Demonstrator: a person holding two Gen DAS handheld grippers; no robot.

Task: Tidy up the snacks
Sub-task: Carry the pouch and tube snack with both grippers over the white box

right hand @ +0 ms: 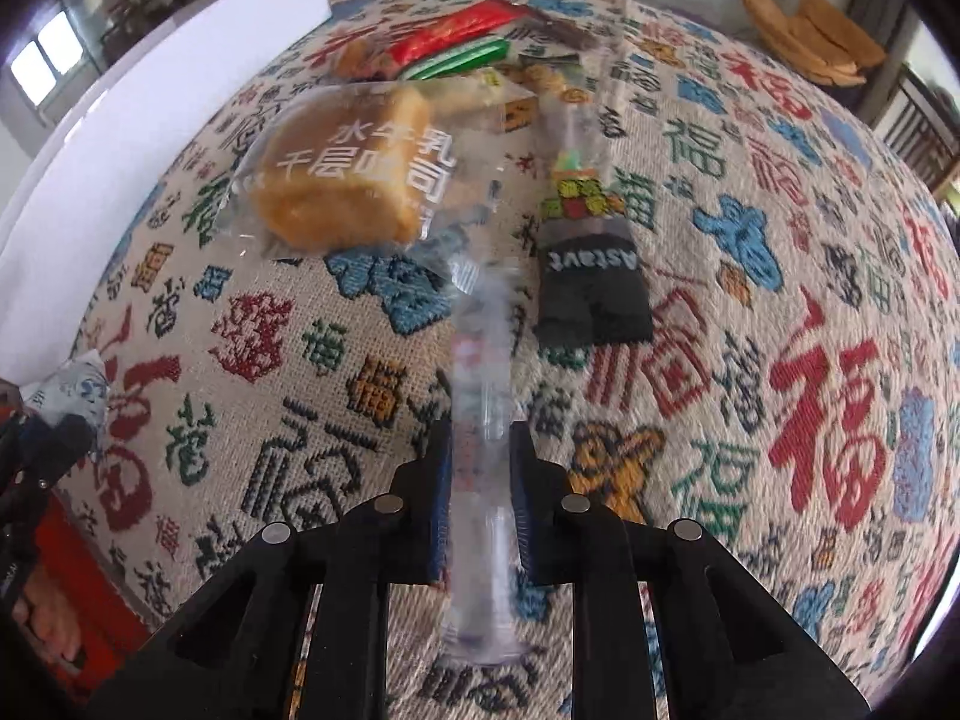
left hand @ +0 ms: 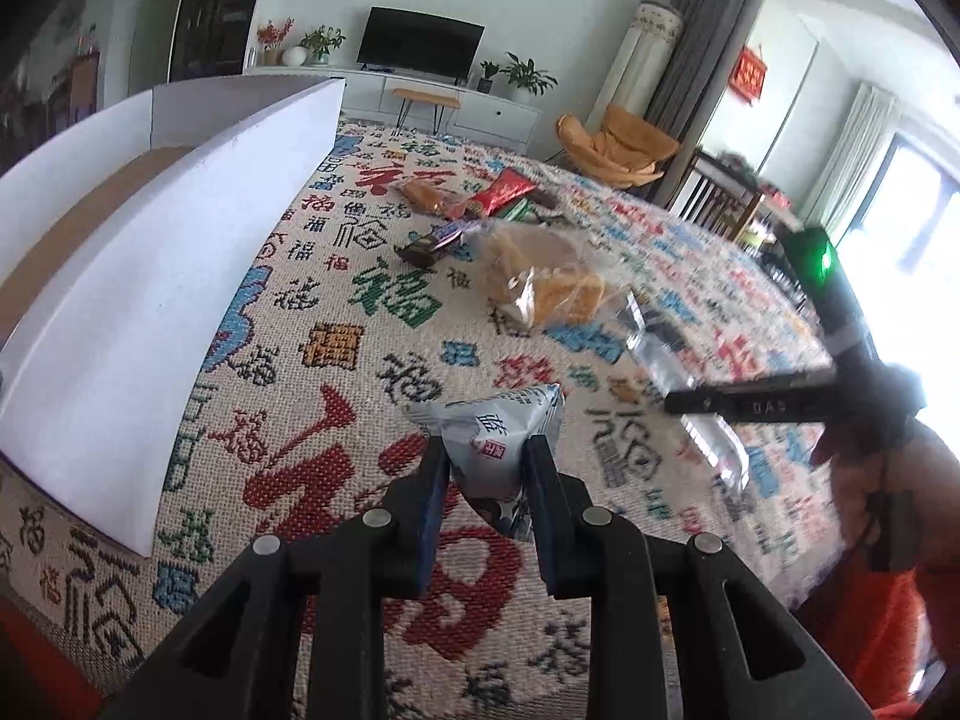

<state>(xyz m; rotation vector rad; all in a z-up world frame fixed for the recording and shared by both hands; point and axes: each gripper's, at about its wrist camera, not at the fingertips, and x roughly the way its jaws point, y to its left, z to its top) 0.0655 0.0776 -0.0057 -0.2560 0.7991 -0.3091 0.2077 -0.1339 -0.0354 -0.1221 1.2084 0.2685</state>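
Left gripper (left hand: pixel 483 468) is clenched on a small pale blue-and-white sealed foil snack packet (left hand: pixel 501 444), pinching it across its lower half so the crimped top sticks up between the fingers. The packet looks light, puffy and crinkly; I judge it will give under pressure and could slide on its glossy film, so a hold across the body, as here, seems safer than one on the thin seal.

Right gripper (right hand: pixel 480 450) is closed on a clear, blurred plastic wrapper (right hand: pixel 483 372) that runs lengthwise between its fingers and beyond the tips. It looks nearly weightless and floppy, likely to swing or slip.

Both packets hang just above the patterned woven cloth covering the surface (left hand: pixel 360 372).

Beyond the right gripper lie a clear-wrapped golden layered bread (right hand: pixel 345 180) and, just beside it, a black snack packet with white lettering (right hand: pixel 591 282).

Further off is a pile of red and green wrappers (right hand: pixel 462 39).

Along the left edge of the surface stands a white cardboard box with a brown inner floor (left hand: pixel 150 276), open-topped, probably where the snacks go.

The left gripper points forward, level, near the box's wall; the right one angles down toward the cloth.
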